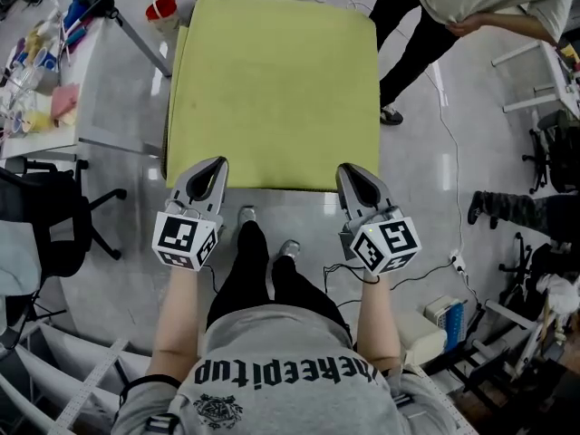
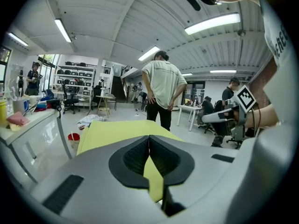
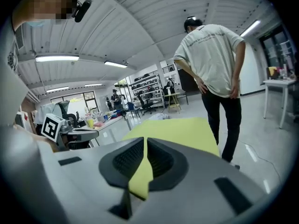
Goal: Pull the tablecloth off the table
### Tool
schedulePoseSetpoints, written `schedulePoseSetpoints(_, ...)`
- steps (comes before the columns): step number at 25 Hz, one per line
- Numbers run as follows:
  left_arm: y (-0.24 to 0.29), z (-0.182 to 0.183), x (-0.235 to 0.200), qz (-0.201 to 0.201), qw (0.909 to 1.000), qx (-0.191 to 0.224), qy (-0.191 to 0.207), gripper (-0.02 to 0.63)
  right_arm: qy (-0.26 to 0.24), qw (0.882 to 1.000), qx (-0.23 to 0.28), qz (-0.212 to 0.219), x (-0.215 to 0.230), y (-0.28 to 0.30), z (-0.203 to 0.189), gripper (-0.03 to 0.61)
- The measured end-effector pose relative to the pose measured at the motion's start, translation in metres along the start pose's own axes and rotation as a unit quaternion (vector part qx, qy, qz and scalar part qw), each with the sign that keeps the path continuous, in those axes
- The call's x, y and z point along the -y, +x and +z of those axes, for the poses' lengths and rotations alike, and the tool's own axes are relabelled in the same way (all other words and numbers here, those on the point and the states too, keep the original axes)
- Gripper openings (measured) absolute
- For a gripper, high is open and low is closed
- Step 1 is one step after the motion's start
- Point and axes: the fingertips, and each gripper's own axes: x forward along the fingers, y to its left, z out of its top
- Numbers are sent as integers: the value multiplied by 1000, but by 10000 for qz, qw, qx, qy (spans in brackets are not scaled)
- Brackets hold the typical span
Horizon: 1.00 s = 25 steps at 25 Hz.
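1. Yellow-green tablecloth (image 1: 272, 89) lies spread flat over the whole tabletop. Its near edge faces the person holding the tools, and a flap hangs down the left side.
2. Left tool (image 1: 217, 165) is clamped on that near edge close to the left corner. Its own view shows a strip of cloth pinched between the closed pads.
3. Right tool (image 1: 348, 172) is closed the same way on the near edge by the right corner, with a fold of cloth caught between its pads.
4. Both grips look made, so the step in hand appears to be the pull toward the person. The cloth has not yet begun to come off the tabletop.
5. Only a narrow strip of cloth sits in each tool. A sharp or lopsided tug could slip one side free and leave the cloth slewed across the tabletop, held by a single corner.
6. A bystander (image 1: 426, 25) stands just beside the far right corner, and a red bucket (image 1: 161, 9) sits on the floor near the far left one. A trailing hem that swings wide could brush either of them.
7. The person's shoes (image 1: 246, 214) are just beside the near edge. Cloth sliding off is likely to drop onto the floor there, and stepping back onto it could cause a stumble.
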Motion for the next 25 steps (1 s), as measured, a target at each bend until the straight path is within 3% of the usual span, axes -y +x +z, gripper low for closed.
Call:
schedulePoseSetpoints(13, -4, -63, -64, 682, 9949, -608, -431, 15, 480, 9965, -282, -617, 56, 8, -49, 103)
schedulePoseSetpoints(25, -13, -112, -107, 1205, 9849, -940, -813, 41, 989, 9861, -656, -1163, 103, 7, -109, 143)
